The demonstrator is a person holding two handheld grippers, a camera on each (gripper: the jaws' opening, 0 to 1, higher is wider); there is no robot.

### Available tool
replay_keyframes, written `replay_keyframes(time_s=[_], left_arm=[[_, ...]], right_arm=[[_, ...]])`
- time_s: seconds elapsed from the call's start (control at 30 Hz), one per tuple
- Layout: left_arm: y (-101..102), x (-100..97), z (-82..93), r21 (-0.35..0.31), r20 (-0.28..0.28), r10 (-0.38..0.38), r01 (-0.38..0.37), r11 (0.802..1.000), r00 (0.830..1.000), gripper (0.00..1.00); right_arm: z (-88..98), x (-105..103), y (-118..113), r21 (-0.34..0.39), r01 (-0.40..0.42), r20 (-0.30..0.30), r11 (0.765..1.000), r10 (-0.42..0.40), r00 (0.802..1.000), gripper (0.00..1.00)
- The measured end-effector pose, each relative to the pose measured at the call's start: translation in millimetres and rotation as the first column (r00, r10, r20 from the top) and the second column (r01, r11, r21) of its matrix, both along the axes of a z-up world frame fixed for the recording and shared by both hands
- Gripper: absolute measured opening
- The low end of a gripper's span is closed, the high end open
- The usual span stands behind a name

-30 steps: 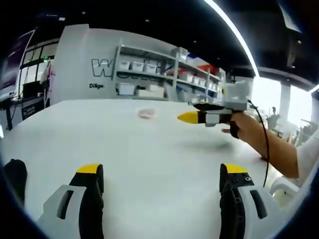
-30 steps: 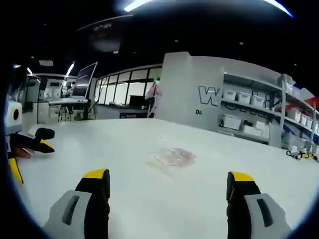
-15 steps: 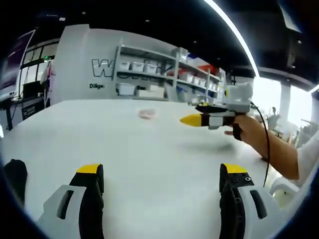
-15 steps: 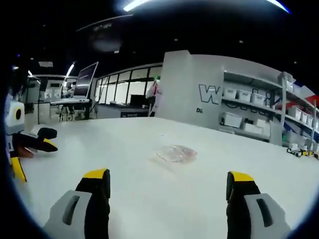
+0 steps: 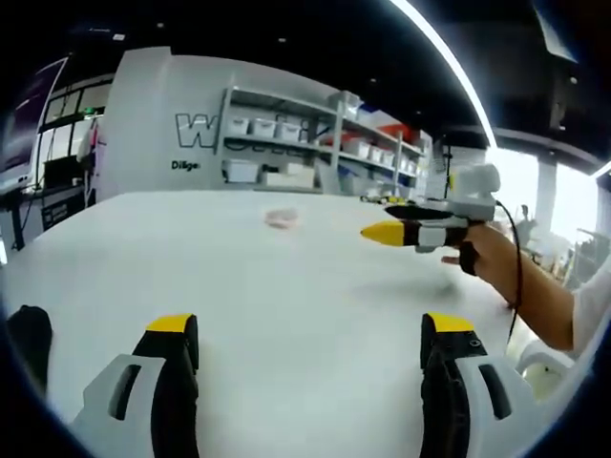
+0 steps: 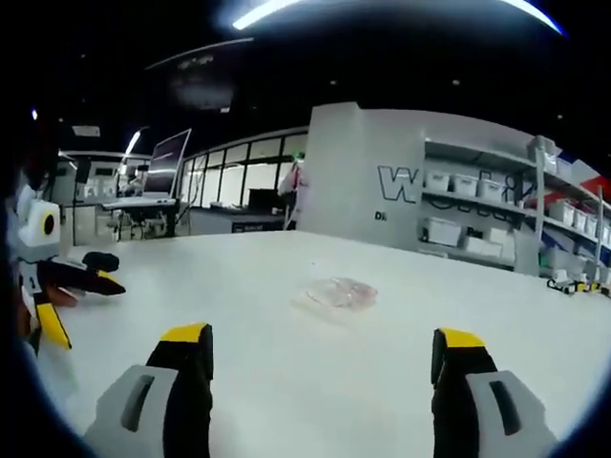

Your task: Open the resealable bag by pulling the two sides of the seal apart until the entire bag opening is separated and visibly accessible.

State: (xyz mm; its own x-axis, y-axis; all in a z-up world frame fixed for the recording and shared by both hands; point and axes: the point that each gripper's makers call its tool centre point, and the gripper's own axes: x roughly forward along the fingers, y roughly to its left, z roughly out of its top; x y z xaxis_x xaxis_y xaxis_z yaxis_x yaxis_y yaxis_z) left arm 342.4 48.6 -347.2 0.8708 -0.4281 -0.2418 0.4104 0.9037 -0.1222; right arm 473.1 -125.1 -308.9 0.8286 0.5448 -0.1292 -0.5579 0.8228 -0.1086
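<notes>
A small clear resealable bag (image 5: pixel 281 218) with something pinkish inside lies flat on the white table (image 5: pixel 286 286), far ahead of my left gripper (image 5: pixel 310 334). That gripper's yellow-tipped jaws stand wide apart with nothing between them. In the right gripper view the bag (image 6: pixel 339 293) lies a short way beyond my right gripper (image 6: pixel 321 342), which is also open and holds nothing. A hand holds the right gripper (image 5: pixel 420 229) above the table, to the right of the bag. The left gripper (image 6: pixel 59 284) enters the right gripper view at its left edge.
Behind the far edge of the table stands a grey wall with shelves of white bins (image 5: pixel 286 143). Desks and a monitor (image 6: pixel 162 162) stand at the back left of the room. A person's sleeve (image 5: pixel 592 296) sits at the right edge.
In the left gripper view the right gripper has drifted to the right and slightly away from the bag. The bag and the left gripper have stayed put.
</notes>
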Motion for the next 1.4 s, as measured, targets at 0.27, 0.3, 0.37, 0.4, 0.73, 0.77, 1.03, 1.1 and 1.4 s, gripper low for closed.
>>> replay_keyframes(time_s=[0.27,0.3,0.37,0.4,0.73,0.77,1.03,1.1,1.4], left_arm=[[0.2,0.3,0.7,-0.002,0.004,0.002,-0.002,1.000,1.000,0.97],[0.2,0.1,0.7,-0.002,0.004,0.001,-0.001,1.000,1.000,0.97],[0.1,-0.2,0.6,-0.001,0.003,0.002,-0.002,1.000,1.000,0.97],[-0.2,-0.5,0.7,-0.001,0.004,0.001,-0.001,1.000,1.000,0.97],[-1.3,-1.2,0.5,0.000,0.002,0.000,0.000,1.000,1.000,0.97],[-1.5,-1.2,0.6,0.000,0.002,0.000,0.000,1.000,1.000,0.97],[-0.8,-0.9,1.3,0.000,0.004,0.005,-0.005,1.000,1.000,0.97],[-0.4,-0.5,1.6,-0.001,0.006,0.006,-0.006,1.000,1.000,0.97],[-1.4,-3.8,2.7,-0.001,0.008,0.005,-0.005,1.000,1.000,0.97]], right_arm=[[0.6,-12.3,-6.5,0.022,0.016,0.006,1.000,-0.016,1.000,0.96],[-0.5,-14.4,-8.1,0.023,0.019,0.005,1.000,-0.019,1.000,0.96],[-2.6,-18.1,-9.2,0.033,0.019,-0.001,0.999,-0.019,1.000,0.96],[-3.5,-19.8,-9.8,0.036,0.019,-0.003,0.999,-0.019,1.000,0.96],[-11.3,-30.6,-15.6,0.044,0.026,-0.023,0.999,-0.025,0.999,0.94],[-11.6,-31.9,-15.1,0.045,0.024,-0.024,0.999,-0.023,0.999,0.93],[-10.2,-42.6,-14.1,0.046,0.024,-0.016,0.999,-0.023,1.000,0.92],[-9.5,-45.7,-14.6,0.047,0.026,-0.014,0.999,-0.025,1.000,0.92],[-13.9,-65.1,-29.1,0.025,0.074,-0.010,0.997,-0.074,0.997,0.90]])
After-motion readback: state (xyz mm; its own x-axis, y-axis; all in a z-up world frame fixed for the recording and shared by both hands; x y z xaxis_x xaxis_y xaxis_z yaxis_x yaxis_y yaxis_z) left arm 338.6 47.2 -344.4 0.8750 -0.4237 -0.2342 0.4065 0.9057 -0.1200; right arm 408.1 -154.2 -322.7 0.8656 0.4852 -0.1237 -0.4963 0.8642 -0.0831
